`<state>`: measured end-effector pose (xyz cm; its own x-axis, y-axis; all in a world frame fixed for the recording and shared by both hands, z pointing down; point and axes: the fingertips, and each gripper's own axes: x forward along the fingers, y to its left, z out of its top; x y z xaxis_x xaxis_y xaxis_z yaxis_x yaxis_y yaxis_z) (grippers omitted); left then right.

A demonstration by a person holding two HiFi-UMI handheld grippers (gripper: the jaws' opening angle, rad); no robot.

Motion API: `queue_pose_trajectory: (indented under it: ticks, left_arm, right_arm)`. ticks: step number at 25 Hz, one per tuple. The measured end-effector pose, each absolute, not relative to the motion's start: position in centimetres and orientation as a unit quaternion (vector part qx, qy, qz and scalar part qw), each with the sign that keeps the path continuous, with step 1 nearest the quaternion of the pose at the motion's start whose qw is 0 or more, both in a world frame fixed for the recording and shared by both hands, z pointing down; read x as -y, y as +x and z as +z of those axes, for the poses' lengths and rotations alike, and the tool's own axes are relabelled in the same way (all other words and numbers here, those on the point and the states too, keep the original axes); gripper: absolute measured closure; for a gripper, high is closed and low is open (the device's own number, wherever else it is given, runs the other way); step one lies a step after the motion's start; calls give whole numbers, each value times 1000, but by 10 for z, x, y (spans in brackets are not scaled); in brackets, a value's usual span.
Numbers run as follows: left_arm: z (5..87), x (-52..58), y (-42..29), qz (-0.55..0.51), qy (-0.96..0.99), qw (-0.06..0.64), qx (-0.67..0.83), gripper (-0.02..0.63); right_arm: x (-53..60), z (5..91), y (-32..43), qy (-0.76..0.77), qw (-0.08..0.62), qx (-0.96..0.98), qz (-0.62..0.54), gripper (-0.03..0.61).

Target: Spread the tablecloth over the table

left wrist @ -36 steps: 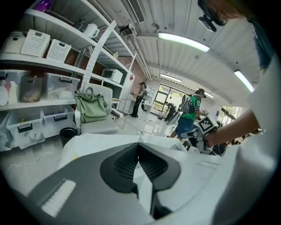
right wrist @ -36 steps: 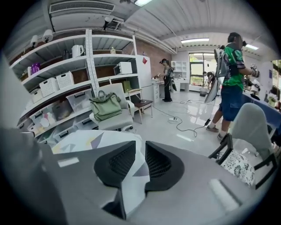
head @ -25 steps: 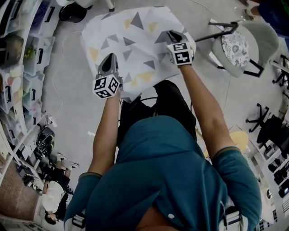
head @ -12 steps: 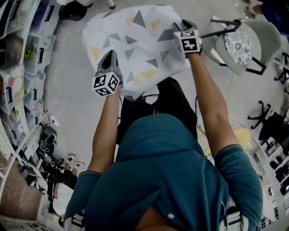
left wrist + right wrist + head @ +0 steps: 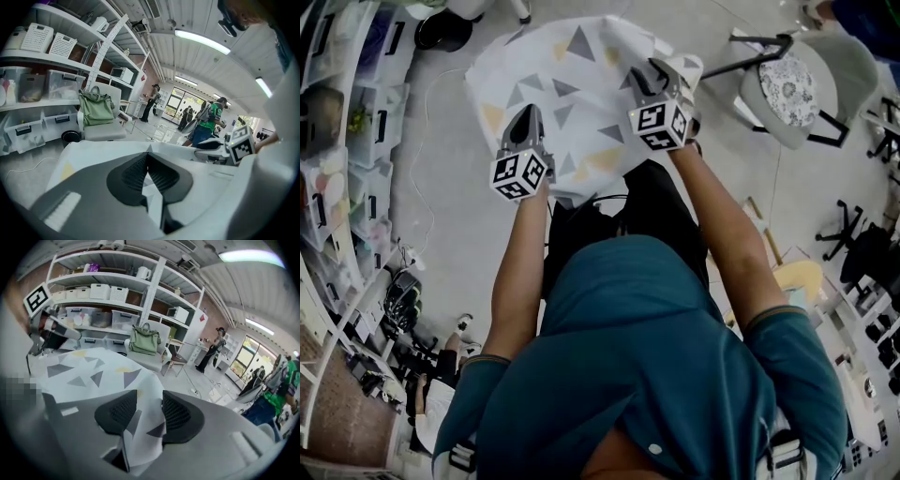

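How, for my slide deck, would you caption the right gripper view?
Right gripper, jaws just opened, triangle-print tablecloth fold loose between them.

A white fabric tablecloth (image 5: 558, 89) is printed with grey and yellow triangles. Black-and-white square markers are carried on the left claw (image 5: 527, 120) and the right claw (image 5: 667, 73). A teal shirt (image 5: 647, 356) is worn.

One patterned tablecloth (image 5: 572, 75) is counted; one green bag (image 5: 96, 108), one microwave (image 5: 123, 74) and one round patterned cushion (image 5: 787, 94) on one grey chair (image 5: 853, 84) are also seen
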<state>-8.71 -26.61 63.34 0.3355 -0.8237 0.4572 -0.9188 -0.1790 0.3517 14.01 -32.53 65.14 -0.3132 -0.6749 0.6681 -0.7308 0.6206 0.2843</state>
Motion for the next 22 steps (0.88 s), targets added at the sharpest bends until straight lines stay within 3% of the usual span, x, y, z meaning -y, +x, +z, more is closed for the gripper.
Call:
queue_pose_trajectory:
  ticks: [5,12,22]
  left_arm:
    - [630,268,-89,79,765,289,570,617]
    - [631,267,-98,81,760,289,576,617]
    - [636,268,-109,86,755,294,580,617]
  right_arm:
    - [302,650,129,438,402,804,-5,411]
    - [354,707,212,489,426,752,117,410]
    - [402,750,267,518,474,683,202,407]
